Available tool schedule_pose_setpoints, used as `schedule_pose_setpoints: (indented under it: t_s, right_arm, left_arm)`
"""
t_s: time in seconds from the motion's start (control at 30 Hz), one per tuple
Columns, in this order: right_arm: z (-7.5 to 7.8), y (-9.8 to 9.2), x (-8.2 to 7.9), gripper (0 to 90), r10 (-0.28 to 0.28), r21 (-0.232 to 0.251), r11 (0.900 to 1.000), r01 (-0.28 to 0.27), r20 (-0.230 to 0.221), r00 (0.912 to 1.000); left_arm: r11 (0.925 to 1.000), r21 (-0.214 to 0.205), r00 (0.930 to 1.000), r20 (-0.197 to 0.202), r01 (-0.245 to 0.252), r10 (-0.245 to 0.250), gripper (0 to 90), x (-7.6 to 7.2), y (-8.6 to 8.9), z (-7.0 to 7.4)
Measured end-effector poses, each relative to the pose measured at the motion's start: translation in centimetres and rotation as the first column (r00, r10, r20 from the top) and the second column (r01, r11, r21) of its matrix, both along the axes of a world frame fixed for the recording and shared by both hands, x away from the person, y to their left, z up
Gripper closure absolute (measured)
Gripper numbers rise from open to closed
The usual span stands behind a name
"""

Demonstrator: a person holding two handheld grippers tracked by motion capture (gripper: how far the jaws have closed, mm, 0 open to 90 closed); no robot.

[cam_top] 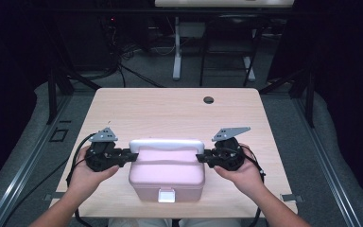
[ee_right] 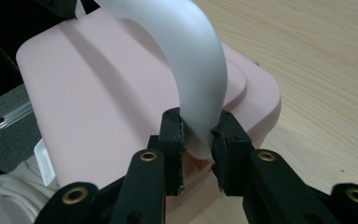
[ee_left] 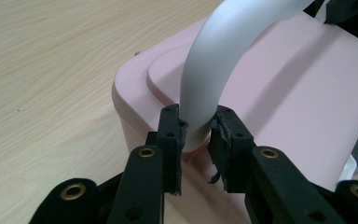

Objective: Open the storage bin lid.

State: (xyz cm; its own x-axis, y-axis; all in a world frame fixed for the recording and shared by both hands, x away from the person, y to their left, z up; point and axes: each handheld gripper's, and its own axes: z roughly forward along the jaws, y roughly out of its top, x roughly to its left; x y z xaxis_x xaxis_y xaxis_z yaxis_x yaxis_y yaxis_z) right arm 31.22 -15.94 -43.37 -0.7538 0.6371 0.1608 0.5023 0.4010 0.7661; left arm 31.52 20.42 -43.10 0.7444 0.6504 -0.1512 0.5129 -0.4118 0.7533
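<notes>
The right gripper point(ee_right: 197, 135) has its two black jaws closed on the lower end of the white handle point(ee_right: 193, 60), which arches over the pink box point(ee_right: 93, 93) on the wooden table point(ee_right: 317, 56).

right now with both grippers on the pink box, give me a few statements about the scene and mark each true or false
1. The left gripper is shut on the handle near its end. True.
2. The right gripper hangs open above the table, touching nothing. False: its jaws are shut on the other end of the handle.
3. The handle is grey-white and arches over the lid of the pink box. True.
4. The box stands at the far edge of the table by the round hole. False: it stands near the person's edge, well short of the hole.
5. The white latch is on the box's side facing the person. True.
</notes>
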Motion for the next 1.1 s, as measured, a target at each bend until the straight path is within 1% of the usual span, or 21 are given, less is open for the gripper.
schedule_pose_setpoints:
  t_s: [0.17, 0.27, 0.33, 0.47, 0.53, 0.67, 0.77, 0.87, 0.93, 1.1]
  right_arm:
    - [0.5, -0.1, 0.2, 75.1, -0.005, 0.014, 0.9999, 0.005, -0.01, 0.9999]
    - [0.9, -0.1, 0.3, 75.1, -0.008, 0.021, 0.9997, 0.009, -0.01, 0.9999]
    - [1.2, -0.2, 0.5, 75.1, -0.021, 0.033, 0.9992, 0.022, -0.017, 0.9996]
    - [1.5, -0.2, 0.6, 75.2, -0.027, 0.043, 0.9987, 0.029, -0.035, 0.999]
    - [1.5, -0.3, 0.6, 75.3, -0.029, 0.048, 0.9983, 0.031, -0.039, 0.9988]
    - [1.6, -0.5, 0.8, 75.3, -0.032, 0.059, 0.9977, 0.035, -0.05, 0.9982]
    - [1.7, -0.5, 1.0, 75.3, -0.034, 0.067, 0.997, 0.037, -0.058, 0.9978]
    - [1.8, -0.5, 1.1, 75.3, -0.036, 0.074, 0.9965, 0.04, -0.058, 0.9976]
    - [2.0, -0.6, 1.2, 75.3, -0.037, 0.076, 0.9962, 0.041, -0.055, 0.9978]
    - [2.4, -0.6, 1.4, 75.3, -0.045, 0.085, 0.9951, 0.05, -0.059, 0.9972]
  left_arm:
    - [1.0, -0.008, 1.0, -0.005, -0.001, 0.001, 73.8, 0.3, 0.1, 0.6]
    - [0.9997, -0.024, 0.9999, -0.014, -0.002, 0.002, 73.7, 0.5, 0.2, 0.9]
    - [0.9995, -0.032, 0.9998, -0.021, -0.003, 0.002, 73.6, 0.7, 0.2, 1.0]
    - [0.9994, -0.033, 0.9999, -0.004, -0.012, 0.012, 72.3, 0.5, 0.4, 1.2]
    - [0.9992, -0.04, 1.0, 0.002, -0.009, 0.009, 71.5, 0.3, 0.8, 1.5]
    - [0.9994, -0.035, 0.9999, 0.014, -0.006, 0.007, 74.1, -0.5, 1.6, 1.9]
    - [0.9995, -0.03, 0.9999, 0.014, -0.006, 0.006, 76.7, -0.9, 2.0, 1.9]
    - [0.9996, -0.028, 0.9999, 0.01, -0.006, 0.007, 79.1, -1.6, 2.7, 1.5]
    - [0.9996, -0.026, 0.9999, 0.009, -0.006, 0.006, 81.2, -1.8, 2.9, 1.2]
    - [0.9991, -0.043, 1.0, -0.005, -0.001, 0.001, 86.8, -2.4, 3.2, 0.5]
